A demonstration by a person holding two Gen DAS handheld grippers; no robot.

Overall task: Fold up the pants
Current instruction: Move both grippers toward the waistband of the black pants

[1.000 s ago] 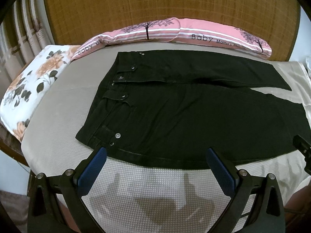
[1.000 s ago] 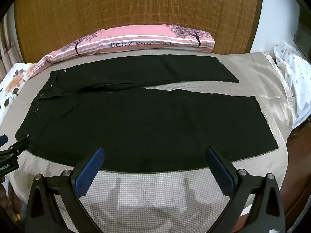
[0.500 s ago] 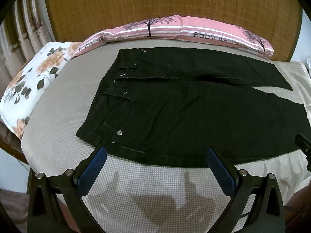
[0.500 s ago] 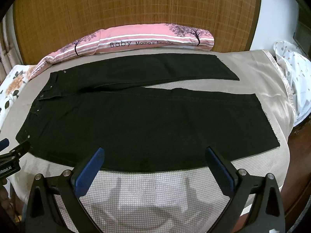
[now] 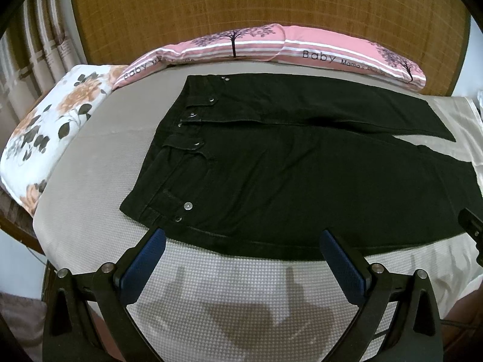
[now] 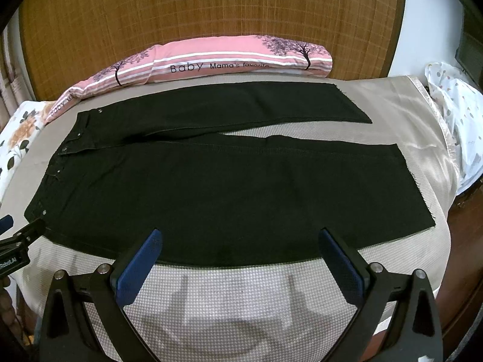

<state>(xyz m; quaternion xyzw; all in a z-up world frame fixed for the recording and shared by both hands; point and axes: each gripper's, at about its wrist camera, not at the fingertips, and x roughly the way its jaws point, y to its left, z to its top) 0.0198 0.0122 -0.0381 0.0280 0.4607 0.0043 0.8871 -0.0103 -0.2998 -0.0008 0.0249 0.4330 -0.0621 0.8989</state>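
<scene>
Only R view shows frayed leg hems; L view shows waistband rivets. Flat black denim pants lie just ahead of left gripper and right gripper. Both spread wide, empty.

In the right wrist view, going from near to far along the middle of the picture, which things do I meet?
Right gripper → checkered bed cover → near leg of the black pants → far leg → pink pillow → woven headboard.

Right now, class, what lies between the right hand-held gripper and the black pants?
Only bare checked bedcover, seen in the right wrist view, separates the right hand-held gripper from the pants.
</scene>
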